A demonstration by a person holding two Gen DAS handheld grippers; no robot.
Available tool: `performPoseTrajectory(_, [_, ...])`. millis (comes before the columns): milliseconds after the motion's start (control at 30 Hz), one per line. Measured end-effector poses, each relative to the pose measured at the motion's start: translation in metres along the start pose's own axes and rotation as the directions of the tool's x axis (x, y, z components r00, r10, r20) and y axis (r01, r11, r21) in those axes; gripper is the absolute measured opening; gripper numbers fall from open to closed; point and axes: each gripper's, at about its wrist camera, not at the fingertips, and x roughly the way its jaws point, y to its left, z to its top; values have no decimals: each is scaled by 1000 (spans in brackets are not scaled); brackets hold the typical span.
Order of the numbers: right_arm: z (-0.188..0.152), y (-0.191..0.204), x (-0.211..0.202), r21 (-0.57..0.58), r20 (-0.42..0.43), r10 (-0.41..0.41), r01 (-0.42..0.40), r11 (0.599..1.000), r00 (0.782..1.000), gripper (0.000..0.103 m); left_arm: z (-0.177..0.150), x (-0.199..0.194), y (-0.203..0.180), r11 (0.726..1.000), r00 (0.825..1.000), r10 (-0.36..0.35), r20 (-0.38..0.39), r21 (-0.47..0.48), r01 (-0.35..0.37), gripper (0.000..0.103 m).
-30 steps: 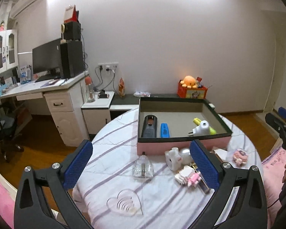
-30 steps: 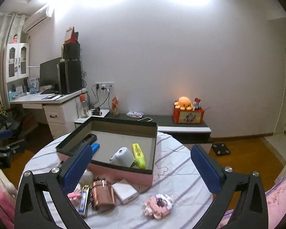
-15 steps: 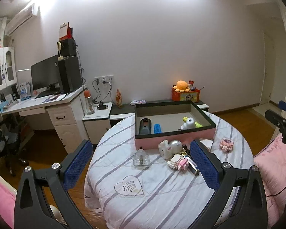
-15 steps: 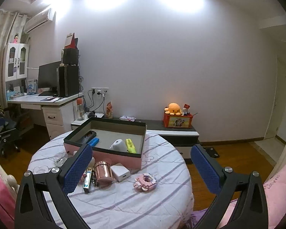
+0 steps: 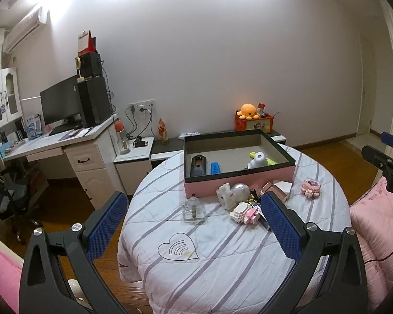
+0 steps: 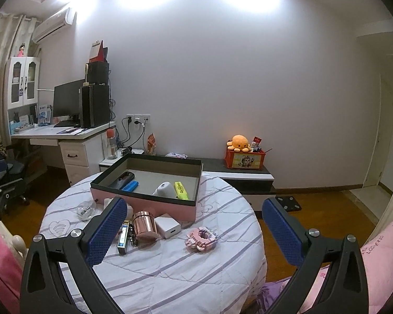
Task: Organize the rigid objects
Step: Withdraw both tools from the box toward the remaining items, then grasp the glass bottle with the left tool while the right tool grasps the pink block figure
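A pink box (image 5: 238, 183) (image 6: 144, 201) with a dark rim stands at the far side of the round table (image 5: 222, 248) (image 6: 170, 261). Inside lie a black remote (image 5: 197, 166), a blue item (image 5: 215, 168), a white gadget (image 5: 258, 159) and a yellow highlighter (image 6: 181, 190). In front of the box are a glass bottle (image 5: 194, 210), a white toy (image 5: 226, 199), a pink-white brick figure (image 5: 245, 213), a copper tin (image 6: 143, 225), a white charger cube (image 6: 167, 229) and a pink brick ring (image 6: 202, 238). My left gripper (image 5: 196, 233) and right gripper (image 6: 194, 233) are both open, empty, held back from the table.
A white desk (image 5: 65, 144) with a monitor stands at the left, beside a low cabinet (image 5: 133, 154). A low bench (image 6: 243, 175) holds a red box with an orange plush (image 6: 239, 142). Pink bedding (image 5: 369, 225) lies at the right, an office chair (image 5: 7, 198) at the left.
Both grippers have pulled back and up from the table, so the whole tabletop now shows smaller and farther. Nothing on the table has moved; both stay open.
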Motion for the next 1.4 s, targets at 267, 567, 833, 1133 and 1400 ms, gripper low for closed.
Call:
performPoseTrajectory(267, [-9,-3,21,13,-57,2,-1,1000,998,103,-8,26,-4,1000,998,0,-63,18,1,103])
performPoseTrajectory(567, [-31,-8,68,31,-163,9,-4,1000,987,103,-30,85,-6,1000,980,-24,-195,12,27,103])
performPoseTrajectory(833, [-62,-16,129,65,-310,20,1,998,950,103,-52,151,1,999,941,-43,-336,-39,32,103])
performPoseTrajectory(1133, [-88,-24,188,89,-448,45,-6,996,893,103,-73,215,17,994,887,-49,-459,-111,-3,103])
performPoseTrajectory(1400, [-88,-25,210,74,-487,41,-6,997,872,103,-63,237,14,993,889,-54,-455,-119,-1,103])
